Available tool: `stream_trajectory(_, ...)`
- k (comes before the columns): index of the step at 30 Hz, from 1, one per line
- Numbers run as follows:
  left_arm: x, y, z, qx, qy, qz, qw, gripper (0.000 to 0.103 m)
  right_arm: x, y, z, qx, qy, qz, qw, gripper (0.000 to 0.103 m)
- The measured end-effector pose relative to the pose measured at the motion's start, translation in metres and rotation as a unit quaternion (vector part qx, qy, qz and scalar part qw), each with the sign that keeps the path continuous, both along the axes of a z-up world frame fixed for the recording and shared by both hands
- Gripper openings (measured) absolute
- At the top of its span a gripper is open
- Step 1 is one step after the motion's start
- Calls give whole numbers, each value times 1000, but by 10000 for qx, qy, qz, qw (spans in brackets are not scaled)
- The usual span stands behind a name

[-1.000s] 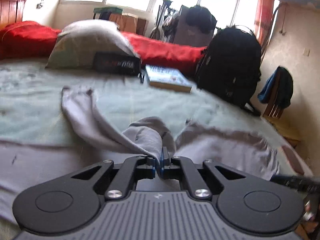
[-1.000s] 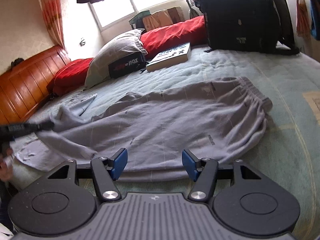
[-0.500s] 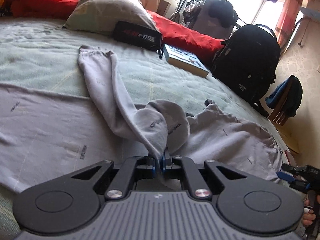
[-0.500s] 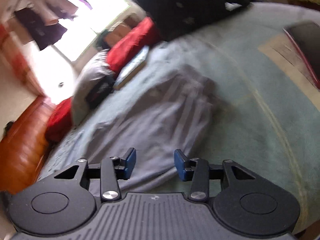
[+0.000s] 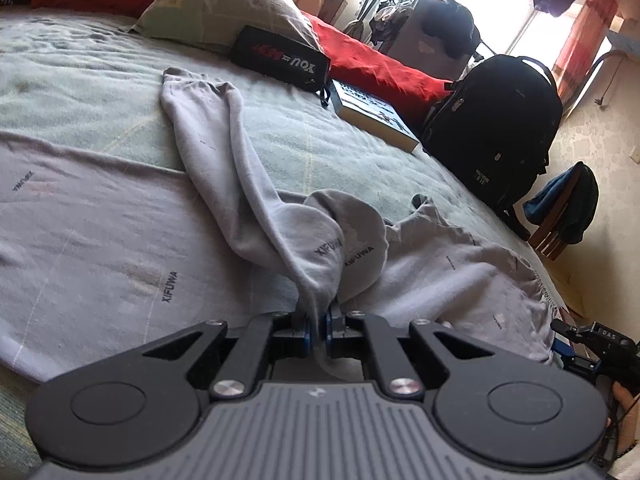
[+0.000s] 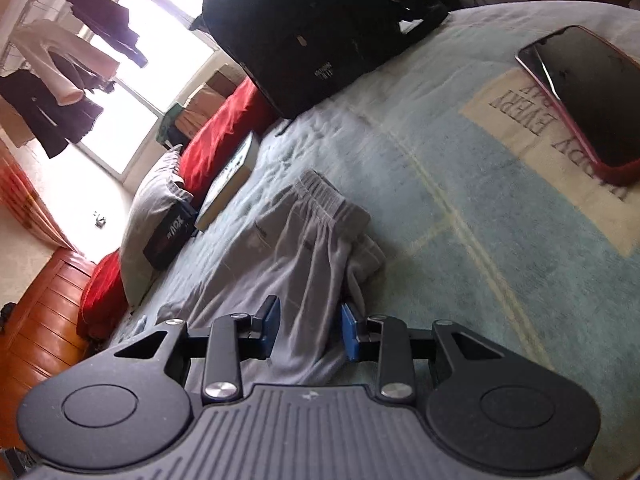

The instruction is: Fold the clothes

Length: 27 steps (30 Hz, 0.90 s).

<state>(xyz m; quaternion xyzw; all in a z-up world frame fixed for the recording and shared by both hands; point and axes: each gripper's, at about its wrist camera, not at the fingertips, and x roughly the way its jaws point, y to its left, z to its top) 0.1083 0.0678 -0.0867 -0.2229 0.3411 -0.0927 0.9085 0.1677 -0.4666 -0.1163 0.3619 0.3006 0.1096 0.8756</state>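
Grey sweatpants (image 5: 120, 248) lie spread across the green bed cover (image 5: 80, 88), one leg (image 5: 208, 132) trailing toward the pillows. My left gripper (image 5: 318, 326) is shut on a bunched fold of this leg, which rises into the jaws. In the right wrist view the waistband end (image 6: 324, 200) lies crumpled ahead. My right gripper (image 6: 309, 330) straddles the edge of the sweatpants (image 6: 304, 248); its jaws are closing with cloth between the blue pads (image 6: 350, 332), and a gap still shows. The right gripper's tip (image 5: 580, 344) also shows at the left view's right edge.
A black backpack (image 5: 496, 120), a book (image 5: 372, 114), a black pouch (image 5: 280, 58), a pillow (image 5: 224, 4) and a red blanket (image 5: 380, 68) line the far side. A phone (image 6: 588, 96) lies on the cover to the right. A wooden headboard (image 6: 40, 320) stands at the left.
The left gripper sank a little, still holding the fold. The right gripper rolled, slid along the sweatpants toward the waistband end, and its jaws narrowed around the cloth.
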Motion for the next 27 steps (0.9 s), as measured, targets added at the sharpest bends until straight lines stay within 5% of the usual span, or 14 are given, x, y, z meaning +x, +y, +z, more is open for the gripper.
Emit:
stream_trajectory(2, 0, 0, 1, 15, -29, -10, 10000, 3, 4, 3, 0, -146, 24, -35, 9999, 5)
stream_trajectory(9, -13, 2, 29, -17, -491, -68, 9988, 2, -11, -6, 19, -156, -280, -66, 9995, 5)
stream_trajectory(20, -10, 7, 3, 51, 2, -35, 10000, 3, -9, -4, 1, -448, 115, -67, 9989, 5)
stream_trajectory(27, -6, 8, 24, 365, -373, -59, 9986, 3, -14, -2, 8, -435, -7, -66, 9990, 6)
